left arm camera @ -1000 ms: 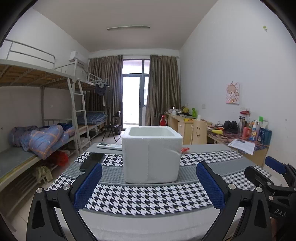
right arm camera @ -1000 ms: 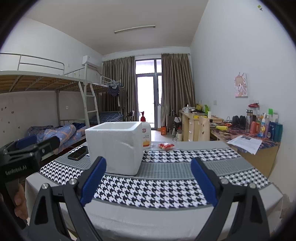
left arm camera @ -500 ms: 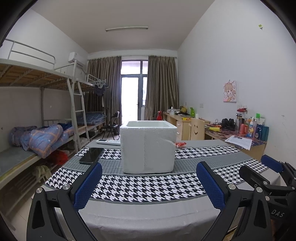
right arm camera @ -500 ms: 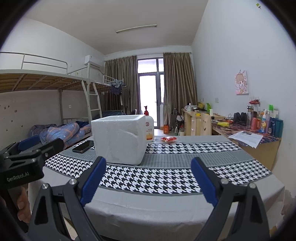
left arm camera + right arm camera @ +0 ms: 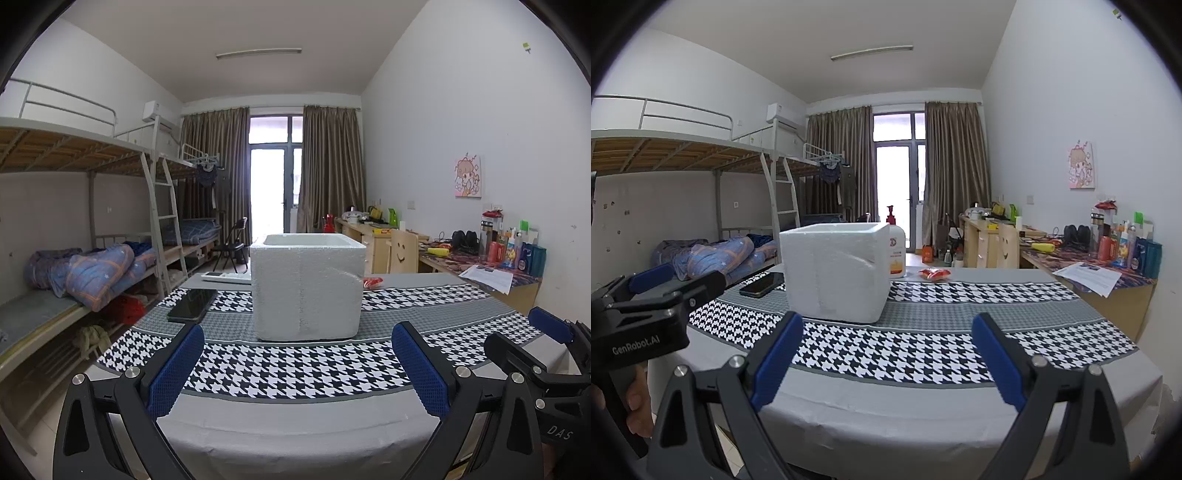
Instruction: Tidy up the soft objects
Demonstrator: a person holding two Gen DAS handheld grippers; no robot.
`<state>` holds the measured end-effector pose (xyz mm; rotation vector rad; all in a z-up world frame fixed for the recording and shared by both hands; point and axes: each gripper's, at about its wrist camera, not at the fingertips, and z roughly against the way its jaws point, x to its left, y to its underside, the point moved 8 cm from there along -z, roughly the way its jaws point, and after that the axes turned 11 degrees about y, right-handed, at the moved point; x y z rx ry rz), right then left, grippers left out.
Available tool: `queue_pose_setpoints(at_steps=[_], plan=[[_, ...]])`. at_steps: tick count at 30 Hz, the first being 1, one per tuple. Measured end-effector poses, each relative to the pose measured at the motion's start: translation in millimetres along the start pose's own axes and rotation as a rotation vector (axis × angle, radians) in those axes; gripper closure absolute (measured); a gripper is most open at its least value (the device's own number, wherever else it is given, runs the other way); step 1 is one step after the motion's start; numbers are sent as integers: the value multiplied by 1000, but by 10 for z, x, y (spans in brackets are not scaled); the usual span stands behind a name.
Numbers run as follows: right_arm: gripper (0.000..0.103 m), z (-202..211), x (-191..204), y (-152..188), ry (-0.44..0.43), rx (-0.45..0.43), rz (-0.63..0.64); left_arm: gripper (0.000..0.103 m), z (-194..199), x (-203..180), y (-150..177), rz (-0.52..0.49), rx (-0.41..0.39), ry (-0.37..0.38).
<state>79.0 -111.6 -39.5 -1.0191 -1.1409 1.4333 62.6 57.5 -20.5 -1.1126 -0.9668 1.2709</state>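
Room: a bedroom with bunk beds (image 5: 85,155) on the left and desks (image 5: 1086,266) with bottles on the right.
Table: a big table (image 5: 295,428) with a black and white checked cloth (image 5: 295,363).
Box: a white foam box (image 5: 307,286) stands open on the cloth, near the middle, far in front of both grippers.
Bottle: a pump bottle (image 5: 896,248) stands just behind the box.
Phone: a dark phone (image 5: 192,300) lies flat, left of the box.
Red packet: a small soft red packet (image 5: 934,273) lies at the far side of the table, right of the box.
Left gripper (image 5: 295,365): blue fingers spread wide, holding nothing, at the near edge of the table.
Right gripper (image 5: 886,360): blue fingers spread wide, holding nothing, also at the near edge.
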Motion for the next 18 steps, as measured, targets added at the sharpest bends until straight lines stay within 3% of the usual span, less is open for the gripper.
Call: queue_pose_setpoints(at_steps=[18], plan=[[8, 12, -45, 24, 0, 4, 3, 1, 22, -86, 7, -13, 3, 11]])
